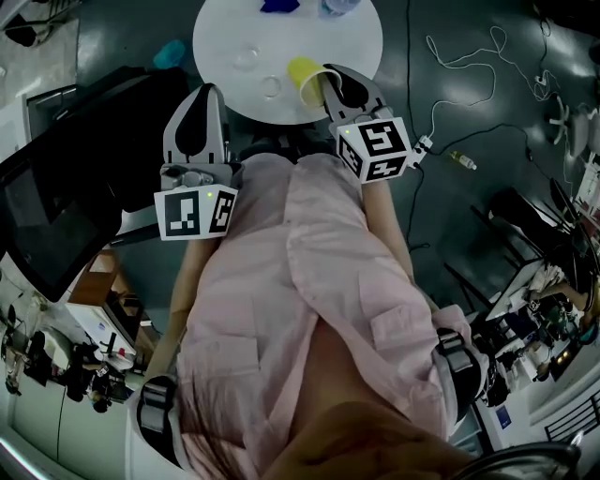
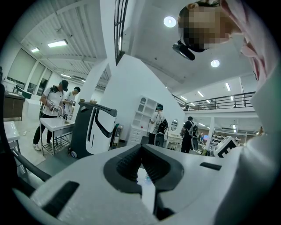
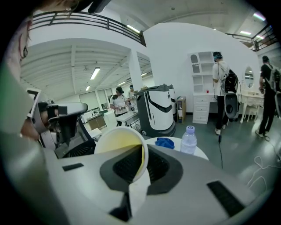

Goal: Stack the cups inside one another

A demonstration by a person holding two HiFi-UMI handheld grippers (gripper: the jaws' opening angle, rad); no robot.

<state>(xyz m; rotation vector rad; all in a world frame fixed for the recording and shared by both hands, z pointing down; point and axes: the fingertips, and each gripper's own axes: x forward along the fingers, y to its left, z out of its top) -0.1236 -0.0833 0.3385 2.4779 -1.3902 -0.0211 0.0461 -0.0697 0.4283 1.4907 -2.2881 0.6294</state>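
While my right tool (image 3: pixel 142 148) is clamped narrow on the wall of the yellow paper cup (image 3: pixel 117 141), rim pinched between the pads, I've got the cup up off the round white tabletop (image 1: pixel 225 28), hanging over its near edge. It's tipped over, mouth pointing off to my left, so you look right into the pale yellow inside. My left tool (image 2: pixel 141 150) hangs off the near-left edge of the tabletop. Its jaws are drawn together with nothing in them, just open room beyond.

On the tabletop, just left of the yellow cup, I can make out two faint round shapes. I take them for a clear plastic cup (image 1: pixel 272 88) and a second clear cup (image 1: pixel 248 58) further back. They're so pale against the white that I won't swear to it. At the far edge sit a crumpled blue cloth (image 3: pixel 164 142) and a clear plastic water bottle (image 3: pixel 189 139), both well out of the way.

So this is the carry step: one cup in hand, nothing nested yet. Next I'd want to roll the yellow cup upright, base down, line it up over the mouth of the nearer clear cup and lower it straight in. The free left tool may need to steady that light cup so it doesn't skid.
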